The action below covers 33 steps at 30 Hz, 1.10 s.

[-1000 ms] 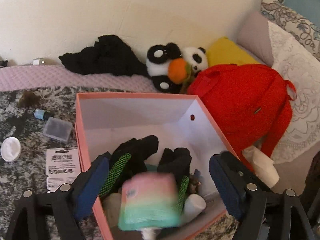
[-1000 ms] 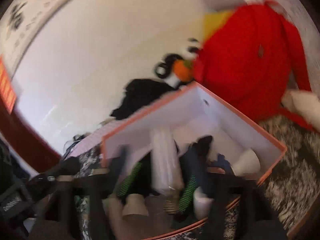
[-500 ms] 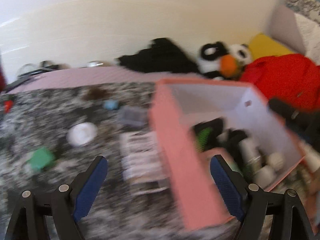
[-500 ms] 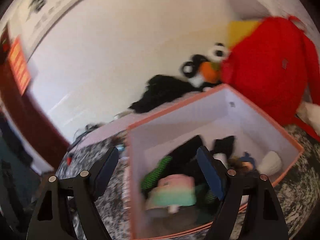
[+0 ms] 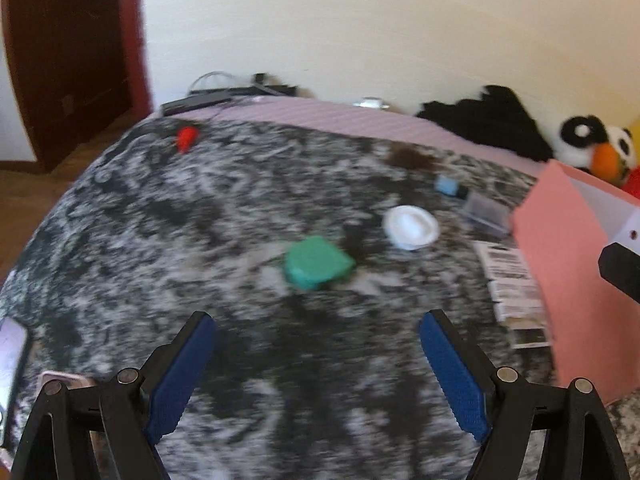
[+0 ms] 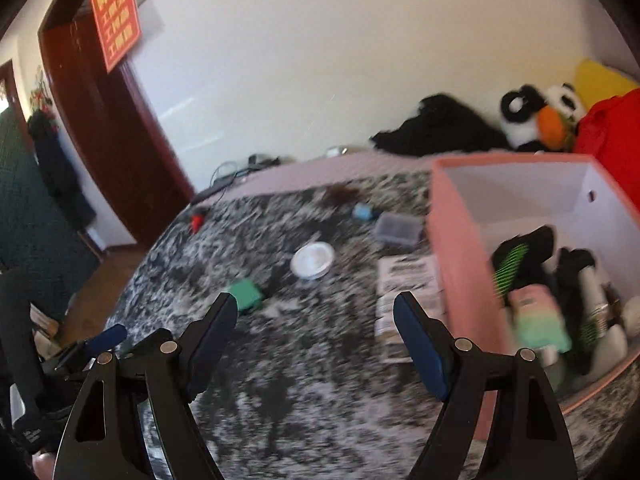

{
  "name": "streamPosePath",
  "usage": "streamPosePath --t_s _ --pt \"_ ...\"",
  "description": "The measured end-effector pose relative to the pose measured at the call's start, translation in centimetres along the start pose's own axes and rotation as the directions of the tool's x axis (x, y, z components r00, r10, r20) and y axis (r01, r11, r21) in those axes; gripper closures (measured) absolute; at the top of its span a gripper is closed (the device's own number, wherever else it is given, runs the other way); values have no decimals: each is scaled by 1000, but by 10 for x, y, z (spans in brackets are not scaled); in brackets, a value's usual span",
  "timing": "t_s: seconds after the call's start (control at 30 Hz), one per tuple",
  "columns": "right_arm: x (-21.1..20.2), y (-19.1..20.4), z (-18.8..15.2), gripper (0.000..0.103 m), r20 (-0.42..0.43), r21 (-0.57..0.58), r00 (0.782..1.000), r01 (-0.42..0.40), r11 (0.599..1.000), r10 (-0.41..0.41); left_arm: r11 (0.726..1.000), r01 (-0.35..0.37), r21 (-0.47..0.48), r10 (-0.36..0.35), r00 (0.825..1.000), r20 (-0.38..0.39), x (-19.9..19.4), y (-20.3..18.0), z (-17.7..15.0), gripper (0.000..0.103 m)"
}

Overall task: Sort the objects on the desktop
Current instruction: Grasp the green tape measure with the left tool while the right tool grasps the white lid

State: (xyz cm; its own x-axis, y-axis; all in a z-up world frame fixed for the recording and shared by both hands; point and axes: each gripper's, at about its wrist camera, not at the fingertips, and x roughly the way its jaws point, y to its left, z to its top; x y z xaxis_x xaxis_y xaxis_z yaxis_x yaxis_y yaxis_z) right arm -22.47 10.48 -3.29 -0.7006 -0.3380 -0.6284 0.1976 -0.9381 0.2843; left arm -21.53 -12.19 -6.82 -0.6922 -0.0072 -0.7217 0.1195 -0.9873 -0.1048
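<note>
My left gripper (image 5: 316,324) is open and empty above the mottled black-and-white blanket (image 5: 168,248). Ahead of it lie a green block (image 5: 318,263) and a white round lid (image 5: 411,226). The pink box (image 5: 560,280) stands at the right. My right gripper (image 6: 316,308) is also open and empty, hovering left of the pink box (image 6: 456,256), which holds black-and-green gloves (image 6: 516,258), a pastel pink-green packet (image 6: 540,320) and white bottles. The green block (image 6: 246,295), white lid (image 6: 313,260) and a grey case (image 6: 398,229) lie on the blanket ahead.
A printed card pack (image 6: 408,280), a small blue item (image 6: 363,212) and a red item (image 5: 186,138) lie on the blanket. Black clothing (image 6: 436,128), a panda plush (image 6: 540,120) and a red backpack (image 6: 612,136) sit at the back right. A dark wooden door (image 6: 108,112) stands left.
Both grippers swung left, away from over the pink box toward the open blanket. The pastel packet that was falling by the left gripper now lies in the box.
</note>
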Motion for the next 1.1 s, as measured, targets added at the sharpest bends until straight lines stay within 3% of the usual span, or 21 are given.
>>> streamPosePath --t_s 0.17,0.4,0.57,0.83,0.93,1.1 --pt "19 23 -1 19 -20 -4 1000 -14 1000 14 1000 -21 -21 21 1000 5 -3 33 -3 15" --pt "39 43 -3 19 -41 -15 999 -14 1000 14 1000 11 1 -11 999 47 4 56 -5 14" --pt "65 39 -6 18 -87 0 996 29 1000 -28 994 50 94 -51 999 9 50 59 3 14" --pt "127 10 14 15 -144 125 989 37 992 -19 973 157 170 -143 986 -90 121 41 13 14" --pt "159 8 24 14 -169 105 985 65 992 -46 966 166 201 -142 982 -127 145 27 13 14" --pt "218 18 24 12 -214 -31 967 131 991 -134 960 165 228 -130 979 -159 176 6 19 14"
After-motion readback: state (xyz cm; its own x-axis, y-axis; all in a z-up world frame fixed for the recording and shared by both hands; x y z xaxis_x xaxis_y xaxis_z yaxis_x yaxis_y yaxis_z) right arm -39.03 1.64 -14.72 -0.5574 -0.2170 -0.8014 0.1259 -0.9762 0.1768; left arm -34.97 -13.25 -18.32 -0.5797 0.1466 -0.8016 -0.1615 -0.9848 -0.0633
